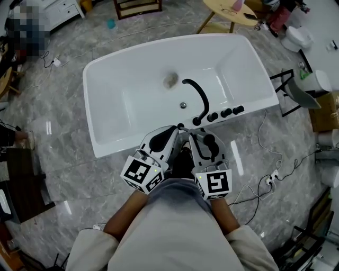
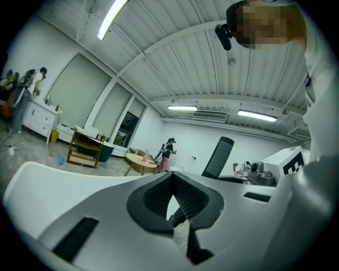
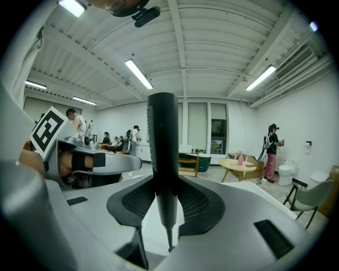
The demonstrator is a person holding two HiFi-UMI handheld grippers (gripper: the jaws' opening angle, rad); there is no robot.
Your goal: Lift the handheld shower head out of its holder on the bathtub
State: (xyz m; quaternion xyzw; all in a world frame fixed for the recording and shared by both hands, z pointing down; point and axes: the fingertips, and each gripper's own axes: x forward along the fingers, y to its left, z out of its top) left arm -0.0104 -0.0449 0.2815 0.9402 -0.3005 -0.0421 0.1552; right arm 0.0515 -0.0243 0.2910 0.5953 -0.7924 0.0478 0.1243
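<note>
The white bathtub [image 1: 132, 111] lies below me, with its black curved spout [image 1: 197, 95] and black knobs [image 1: 226, 113] on the near rim. Both grippers hover close together over that rim. My right gripper [image 3: 164, 196] is shut on the black shower head [image 3: 162, 137], which stands upright between its pads and tapers to a thin end below them. The left gripper view shows the shower head [image 2: 220, 156] off to the right. My left gripper [image 2: 172, 177] is shut, its pads meeting at the tips with nothing gripped. In the head view the grippers mostly hide the shower head.
A round wooden table [image 1: 233, 10] stands beyond the tub and a grey chair [image 1: 302, 92] to its right. Cables [image 1: 265, 180] trail over the marble floor at the right. Several people stand far off in the room.
</note>
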